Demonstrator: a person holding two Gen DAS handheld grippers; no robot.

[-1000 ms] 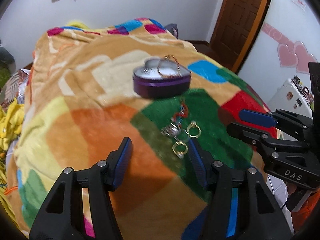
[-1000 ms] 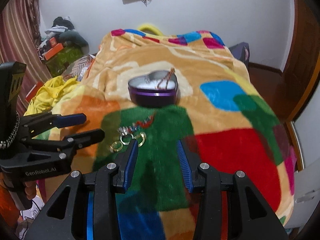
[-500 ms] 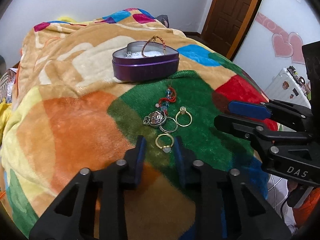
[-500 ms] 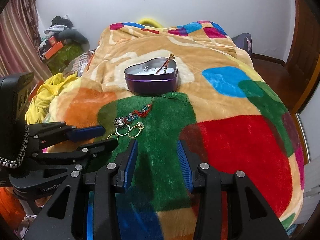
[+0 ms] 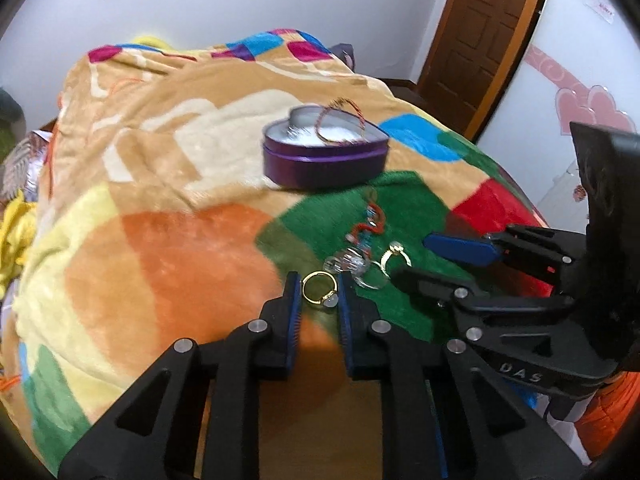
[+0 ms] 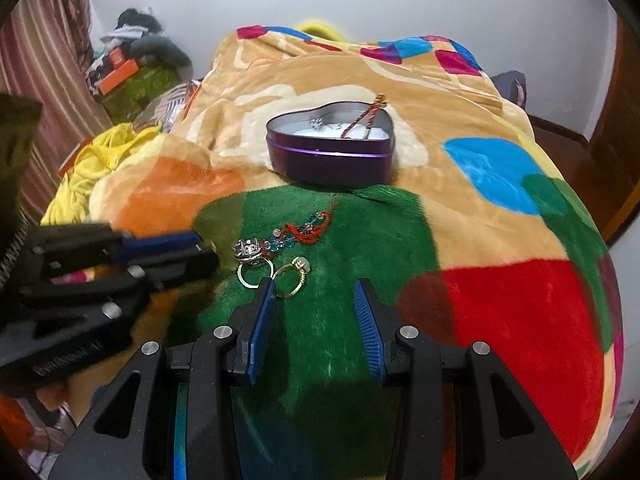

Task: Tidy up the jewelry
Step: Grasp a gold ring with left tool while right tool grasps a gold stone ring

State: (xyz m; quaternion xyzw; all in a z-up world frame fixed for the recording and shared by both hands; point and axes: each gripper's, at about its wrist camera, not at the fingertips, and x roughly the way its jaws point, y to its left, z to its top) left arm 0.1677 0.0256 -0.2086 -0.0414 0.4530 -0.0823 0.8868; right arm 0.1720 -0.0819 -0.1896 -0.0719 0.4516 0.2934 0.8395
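Observation:
My left gripper [image 5: 319, 286] is shut on a gold ring with a pale stone [image 5: 319, 289], held between its blue pads just above the blanket. A purple heart-shaped tin [image 5: 325, 153] stands further back with a red-gold bangle leaning in it; it also shows in the right wrist view [image 6: 331, 150]. On the green patch lie a silver jewelled ring [image 6: 250, 249], a red and blue beaded bracelet [image 6: 306, 230] and a gold pearl ring [image 6: 295, 275]. My right gripper [image 6: 316, 296] is open and empty, just short of the pearl ring.
The bed is covered by a multicoloured plush blanket [image 6: 500, 308]. Yellow cloth [image 6: 100, 160] and clutter lie on the floor to the left. A brown door [image 5: 480, 28] is at the back right.
My left gripper closed from wide open onto the gold ring and lifted it a little. My right gripper moved forward towards the rings and stayed open.

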